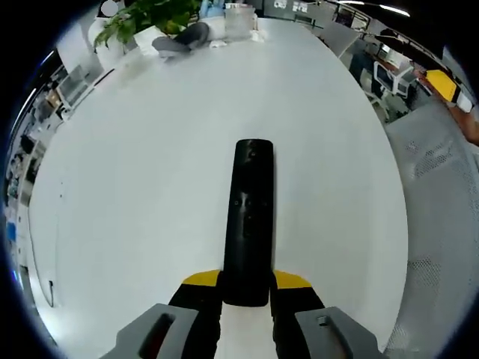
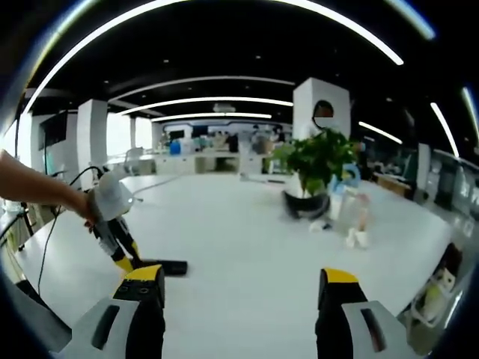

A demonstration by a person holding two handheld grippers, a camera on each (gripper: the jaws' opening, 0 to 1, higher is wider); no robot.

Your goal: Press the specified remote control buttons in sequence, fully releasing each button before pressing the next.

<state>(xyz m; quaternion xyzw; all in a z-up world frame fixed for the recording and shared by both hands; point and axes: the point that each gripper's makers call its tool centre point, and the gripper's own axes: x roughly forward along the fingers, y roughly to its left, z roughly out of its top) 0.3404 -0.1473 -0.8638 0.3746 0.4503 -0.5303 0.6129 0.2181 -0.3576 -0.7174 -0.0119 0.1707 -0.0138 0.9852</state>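
In the left gripper view, a long black remote control (image 1: 248,224) lies lengthwise on a white tabletop (image 1: 135,194), pointing away from the camera. Its near end sits between the two yellow-tipped jaws of the left gripper (image 1: 247,288), which are closed narrowly on it, one against each side. Far across the tabletop stands a leafy potted plant (image 1: 150,16) beside a clear container (image 1: 238,21) (both small and distant).

In the right gripper view, the right gripper (image 2: 245,288) hangs above the tabletop with its jaws spread wide, holding nothing. At the left, well apart from it, a person's hand (image 2: 78,203) holds the left gripper, and the remote control (image 2: 171,267) lies flat beneath its tips. A potted plant (image 2: 314,168) stands further back, right of centre.
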